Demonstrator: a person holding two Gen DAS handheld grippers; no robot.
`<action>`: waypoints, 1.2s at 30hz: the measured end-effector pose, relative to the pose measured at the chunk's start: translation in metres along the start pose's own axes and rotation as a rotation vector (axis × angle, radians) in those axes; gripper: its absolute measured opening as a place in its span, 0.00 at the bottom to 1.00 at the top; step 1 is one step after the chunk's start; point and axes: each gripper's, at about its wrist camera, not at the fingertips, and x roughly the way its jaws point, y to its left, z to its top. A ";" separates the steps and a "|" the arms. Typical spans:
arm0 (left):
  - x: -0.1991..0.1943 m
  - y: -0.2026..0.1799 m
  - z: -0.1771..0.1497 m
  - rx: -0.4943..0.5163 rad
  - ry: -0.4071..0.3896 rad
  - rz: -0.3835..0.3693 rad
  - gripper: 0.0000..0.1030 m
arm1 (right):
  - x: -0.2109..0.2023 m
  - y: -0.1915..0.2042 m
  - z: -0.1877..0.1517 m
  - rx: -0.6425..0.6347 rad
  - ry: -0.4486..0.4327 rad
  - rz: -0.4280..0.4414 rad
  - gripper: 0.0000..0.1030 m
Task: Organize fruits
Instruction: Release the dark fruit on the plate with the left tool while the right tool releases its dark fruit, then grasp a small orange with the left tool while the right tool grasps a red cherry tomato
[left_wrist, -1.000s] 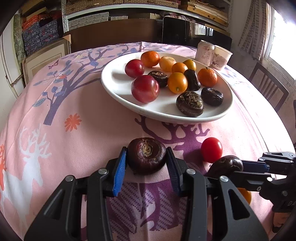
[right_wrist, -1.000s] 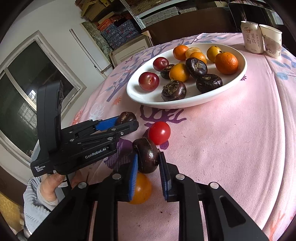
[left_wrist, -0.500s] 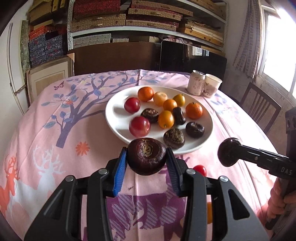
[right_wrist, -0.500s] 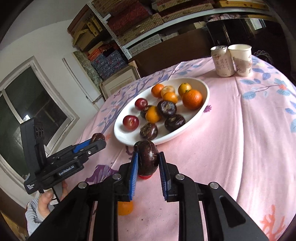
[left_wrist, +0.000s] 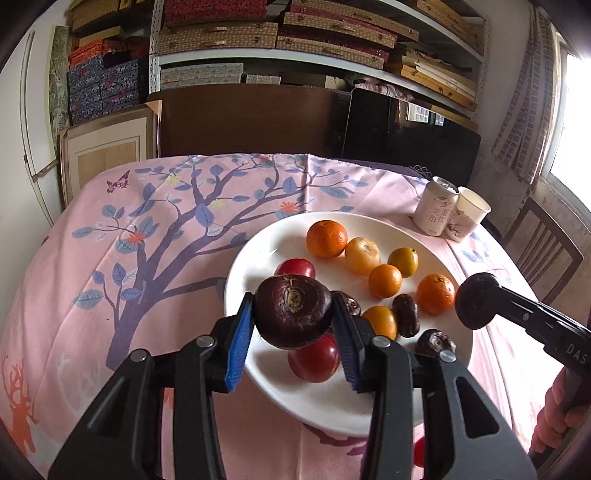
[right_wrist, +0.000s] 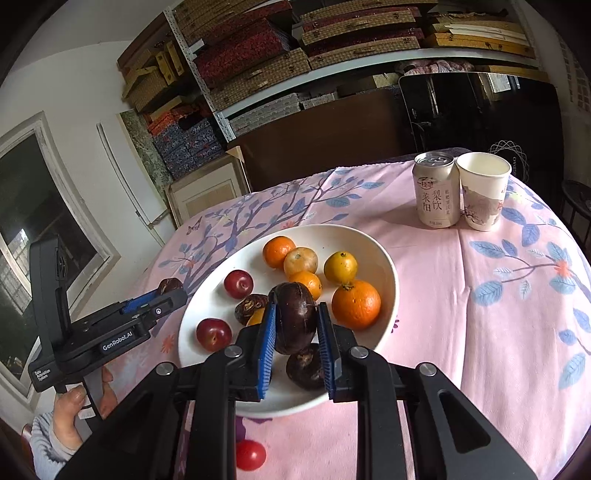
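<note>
Box-laden shelves (left_wrist: 280, 40), bright window (left_wrist: 576, 122)

At the far corner of your pink tree-print tablecloth (right_wrist: 498, 295), a drink can (right_wrist: 437, 194) touches a paper cup (right_wrist: 483, 192); behind, shelves (right_wrist: 332, 55) of patterned boxes.

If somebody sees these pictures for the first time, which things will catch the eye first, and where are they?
First, the two dark water chestnuts held up over the white plate: one clamped in the left tool, the other in the right tool. Then the plate itself, full of oranges, red plums and more chestnuts, on the pink tree-print tablecloth. A drink can and a paper cup stand together behind it.
</note>
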 end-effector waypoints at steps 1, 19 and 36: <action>0.007 0.001 -0.001 -0.002 0.010 0.003 0.41 | 0.008 -0.001 0.001 0.001 0.002 -0.007 0.23; -0.020 -0.001 -0.032 0.015 -0.023 0.025 0.88 | -0.022 -0.009 -0.025 0.008 -0.053 -0.033 0.55; -0.081 -0.068 -0.128 0.278 -0.019 0.017 0.95 | -0.059 -0.025 -0.061 0.075 -0.057 -0.030 0.72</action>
